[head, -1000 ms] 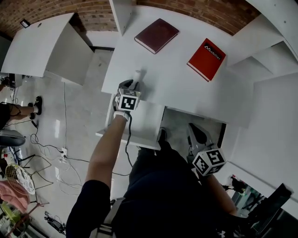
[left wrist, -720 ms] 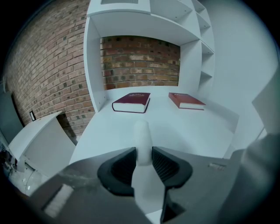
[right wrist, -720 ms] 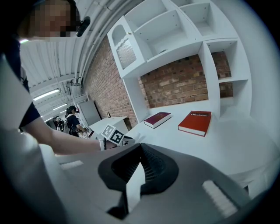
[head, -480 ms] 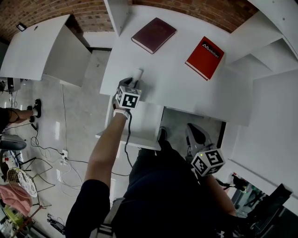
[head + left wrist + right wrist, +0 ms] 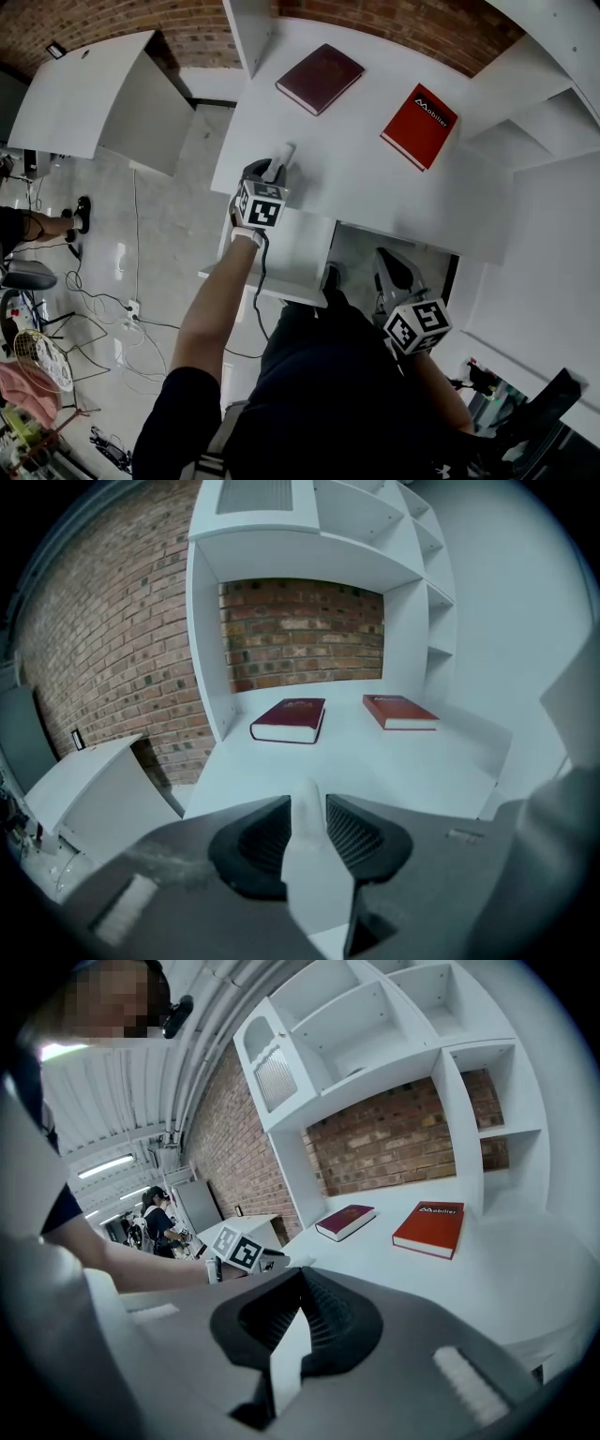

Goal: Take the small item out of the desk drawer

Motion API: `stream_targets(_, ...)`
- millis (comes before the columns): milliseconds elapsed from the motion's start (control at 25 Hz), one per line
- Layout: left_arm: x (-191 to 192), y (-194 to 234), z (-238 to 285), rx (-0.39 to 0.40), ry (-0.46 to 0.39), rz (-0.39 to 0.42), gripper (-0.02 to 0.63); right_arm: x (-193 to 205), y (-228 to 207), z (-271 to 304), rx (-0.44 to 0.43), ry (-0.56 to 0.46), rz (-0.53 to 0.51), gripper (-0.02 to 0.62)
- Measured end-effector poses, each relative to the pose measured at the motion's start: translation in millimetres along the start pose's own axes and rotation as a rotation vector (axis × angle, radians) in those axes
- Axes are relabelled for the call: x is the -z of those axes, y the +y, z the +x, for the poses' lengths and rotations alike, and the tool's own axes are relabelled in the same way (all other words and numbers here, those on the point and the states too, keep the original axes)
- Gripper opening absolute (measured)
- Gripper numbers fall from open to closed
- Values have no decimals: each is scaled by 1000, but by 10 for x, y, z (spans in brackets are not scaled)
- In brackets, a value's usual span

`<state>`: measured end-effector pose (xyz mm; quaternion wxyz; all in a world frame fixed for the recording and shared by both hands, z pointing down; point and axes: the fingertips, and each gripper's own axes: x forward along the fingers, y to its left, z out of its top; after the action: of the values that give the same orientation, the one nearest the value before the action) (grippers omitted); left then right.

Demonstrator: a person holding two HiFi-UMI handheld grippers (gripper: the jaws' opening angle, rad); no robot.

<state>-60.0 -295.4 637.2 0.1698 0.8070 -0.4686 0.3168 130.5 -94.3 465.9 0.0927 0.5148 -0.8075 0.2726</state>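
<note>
A small white item [image 5: 285,154] sticks out forward from between my left gripper's [image 5: 277,163] pads, and the jaws are shut on it. It hangs just over the front left part of the white desk top [image 5: 375,183], beyond the open drawer [image 5: 302,251]. In the left gripper view the white item [image 5: 309,841] fills the gap between the ribbed pads [image 5: 352,832]. My right gripper [image 5: 388,272] hangs low by the person's body, right of the drawer. Its jaws look shut with nothing held [image 5: 300,1290].
A maroon book [image 5: 320,78] and a red book [image 5: 419,125] lie at the back of the desk top. White shelving [image 5: 539,84] rises on the right and a white side cabinet [image 5: 89,89] stands to the left. Cables [image 5: 103,309] lie on the floor.
The left gripper keeps the white item over the desk's front edge, shifted only slightly. The right gripper stays low by the body.
</note>
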Motion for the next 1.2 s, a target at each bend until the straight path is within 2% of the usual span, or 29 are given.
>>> stream_targets(320,-359,74,-543,-31,-123,-27,126,-380,21,231,-40,-82,-44,3)
stream_targets(640,-836,26,-1314,-51,-268,-83,126,-1081,79,506,-69,-231,-186,3)
stream_targets(960,-1190,-192,-1981,-45,-395,-108,126,-1667,431,703,-162,-322,-330,3)
stream_targets(1200,-1334,-362,-2397,-44,-483,-130,115,-1810,800,741,-244,-362,-351,3)
